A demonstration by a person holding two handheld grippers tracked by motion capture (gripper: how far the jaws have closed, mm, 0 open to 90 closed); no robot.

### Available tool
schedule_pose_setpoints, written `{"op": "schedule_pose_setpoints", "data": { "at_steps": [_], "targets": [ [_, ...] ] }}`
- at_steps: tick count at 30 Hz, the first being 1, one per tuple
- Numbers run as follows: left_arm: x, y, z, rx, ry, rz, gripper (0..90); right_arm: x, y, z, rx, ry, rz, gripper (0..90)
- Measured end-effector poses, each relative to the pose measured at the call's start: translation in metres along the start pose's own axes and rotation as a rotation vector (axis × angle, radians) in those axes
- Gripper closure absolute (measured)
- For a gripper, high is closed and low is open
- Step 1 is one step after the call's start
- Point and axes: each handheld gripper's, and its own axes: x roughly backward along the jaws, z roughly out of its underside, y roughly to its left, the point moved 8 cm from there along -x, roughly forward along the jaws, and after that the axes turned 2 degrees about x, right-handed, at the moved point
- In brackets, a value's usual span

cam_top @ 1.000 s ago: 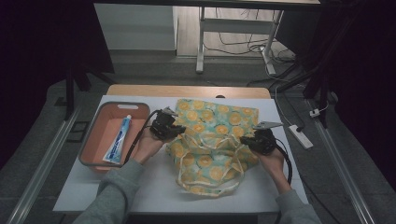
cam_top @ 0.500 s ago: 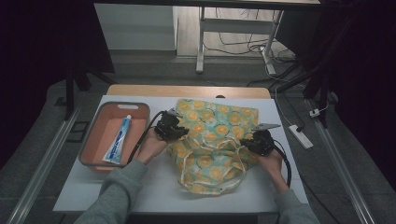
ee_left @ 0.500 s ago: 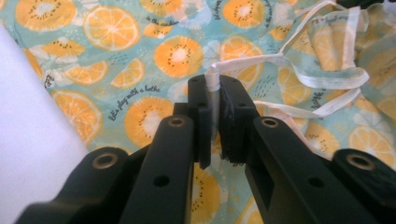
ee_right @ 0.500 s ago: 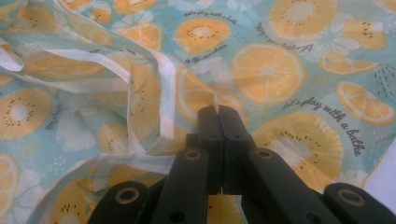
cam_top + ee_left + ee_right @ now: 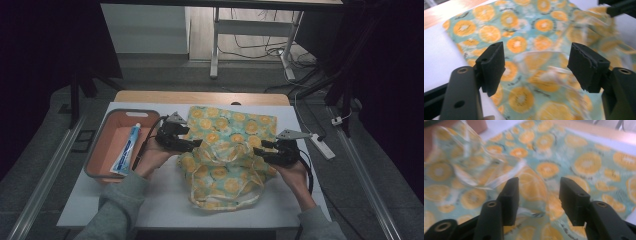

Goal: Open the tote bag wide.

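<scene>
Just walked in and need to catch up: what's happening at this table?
A person is working an orange-slice-patterned teal cloth bag on the white table with a black two-jaw gripper in each hand. The left gripper and right gripper have just been opening; both stand open above the bag's two sides, with nothing pinched between the jaws. Beside it, an orange tray holds a white-and-blue toothpaste tube.

Grey sleeves [image 5: 120, 207], seemingly black claws [image 5: 189, 145]
</scene>
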Motion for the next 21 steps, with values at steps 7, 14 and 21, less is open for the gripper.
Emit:
{"op": "schedule_pose_setpoints", "data": {
  "at_steps": [7, 14, 21],
  "targets": [
    [0.0, -0.034, 0.0, -0.104, 0.021, 0.054, 29.8, 0.015, 0.038, -0.011, 0.074, -0.017, -0.065, 44.5],
    [-0.01, -0.052, -0.003, -0.159, 0.029, 0.068, 32.0, 0.028, 0.089, -0.018, 0.161, -0.029, -0.138, 42.2],
    [-0.023, -0.058, 0.001, -0.187, 0.071, 0.073, 31.2, 0.042, 0.109, -0.025, 0.192, -0.036, -0.197, 42.6]
  ]
}}
